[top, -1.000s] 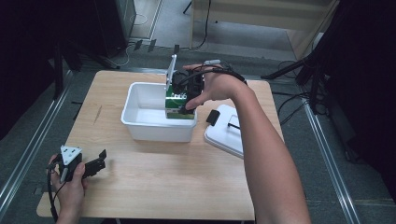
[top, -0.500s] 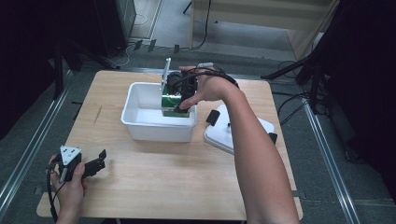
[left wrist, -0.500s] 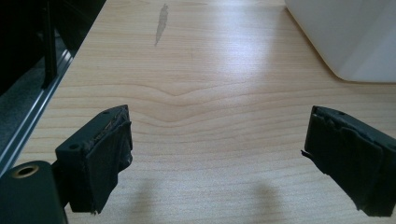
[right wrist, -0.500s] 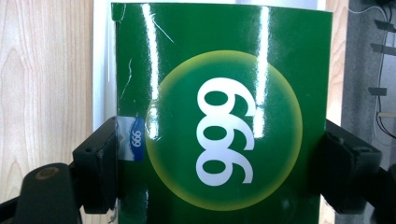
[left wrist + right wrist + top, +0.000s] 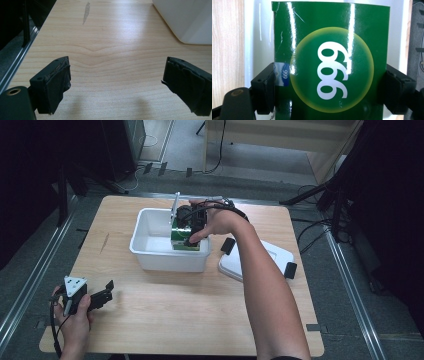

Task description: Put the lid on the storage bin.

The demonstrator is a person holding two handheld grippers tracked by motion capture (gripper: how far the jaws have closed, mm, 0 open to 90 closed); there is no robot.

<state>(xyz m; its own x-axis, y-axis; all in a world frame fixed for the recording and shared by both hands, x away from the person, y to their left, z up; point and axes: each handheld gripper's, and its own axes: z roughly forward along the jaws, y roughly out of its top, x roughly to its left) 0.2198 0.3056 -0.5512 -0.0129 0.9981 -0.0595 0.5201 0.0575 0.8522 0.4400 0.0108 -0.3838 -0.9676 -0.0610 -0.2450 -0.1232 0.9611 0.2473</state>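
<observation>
Right gripper (image 5: 192, 234): clamped on a green box (image 5: 184, 236), with one jaw pressed against each side of it. In the right gripper view the box (image 5: 329, 62) stands between the two black jaws; its glossy face bears a yellow-rimmed circle with white numerals and a small blue label at one edge. In the high view the box sits inside the white bin (image 5: 150, 257), at the bin's right end, and the right hand (image 5: 217, 220) reaches over the bin's far right corner. Whether the box touches the bin floor cannot be told.

Left gripper (image 5: 97, 296): released, with its jaws spread wide and nothing between them. The left hand (image 5: 75, 317) holds it low over the near left corner of the worktop (image 5: 165, 315), well apart from the bin. In the left gripper view its jaws frame bare wood grain, and a corner of the bin (image 5: 185, 20) appears at the upper right.

A white lid (image 5: 260, 262) with black latches lies flat on the worktop just to the right of the bin, partly under the right forearm.
</observation>
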